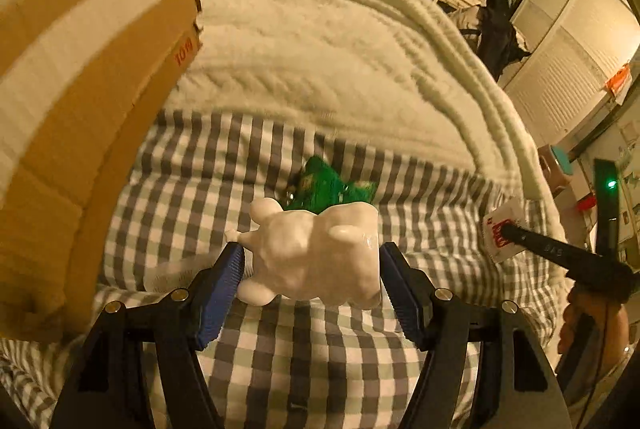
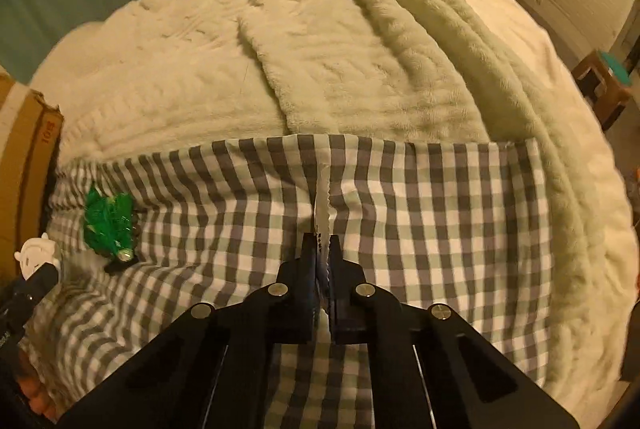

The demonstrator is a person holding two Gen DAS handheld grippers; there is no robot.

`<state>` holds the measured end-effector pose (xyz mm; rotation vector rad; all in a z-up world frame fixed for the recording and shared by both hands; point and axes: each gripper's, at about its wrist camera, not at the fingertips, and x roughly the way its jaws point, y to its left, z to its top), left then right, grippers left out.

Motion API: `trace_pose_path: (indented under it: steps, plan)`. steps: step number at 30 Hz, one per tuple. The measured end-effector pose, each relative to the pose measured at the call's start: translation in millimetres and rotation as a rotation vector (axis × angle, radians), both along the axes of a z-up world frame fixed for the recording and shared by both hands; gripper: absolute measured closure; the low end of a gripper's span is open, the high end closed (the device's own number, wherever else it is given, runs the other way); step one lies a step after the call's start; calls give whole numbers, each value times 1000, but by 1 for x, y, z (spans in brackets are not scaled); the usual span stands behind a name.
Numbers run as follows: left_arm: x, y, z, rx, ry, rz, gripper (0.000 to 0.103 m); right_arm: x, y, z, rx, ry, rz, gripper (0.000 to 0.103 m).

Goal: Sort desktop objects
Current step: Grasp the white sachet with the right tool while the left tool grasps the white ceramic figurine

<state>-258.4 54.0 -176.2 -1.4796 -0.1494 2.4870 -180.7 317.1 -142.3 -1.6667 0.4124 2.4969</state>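
White figurine: clamped between the left gripper pads, long axis crosswise, above checked sheet. Sachet: pinched edge-on in the right gripper, pointing away (red print visible only from left view). Green packet: lay on sheet. Cardboard box: contents hidden.

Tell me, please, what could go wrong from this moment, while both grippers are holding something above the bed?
1. The white figurine is glossy and bumpy. The left gripper holds it only near the tips of its fingers, so it might slip.
2. The right gripper pinches a thin white packet by its edge; it could slide out.
3. The green toy lies just beyond the figurine on the checked sheet; lowering there may knock it.
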Motion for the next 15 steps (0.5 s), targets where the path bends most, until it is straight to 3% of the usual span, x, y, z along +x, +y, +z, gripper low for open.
trace_pose_path:
  steps: [4, 7, 11, 15]
  plan:
    - [-6, -4, 20, -9, 30, 1, 32, -10, -2, 2, -64, 0, -28, 99]
    - [-10, -7, 42, 4, 69, 8, 32, -12, -16, 24, -96, 40, -1, 99]
    - [-20, -26, 100, 65, 144, 20, 32, -7, -51, 85, -63, 110, 104, 99]
    - [-20, -54, 173, 10, 242, 56, 32, -12, -92, 146, -10, 169, 215, 99]
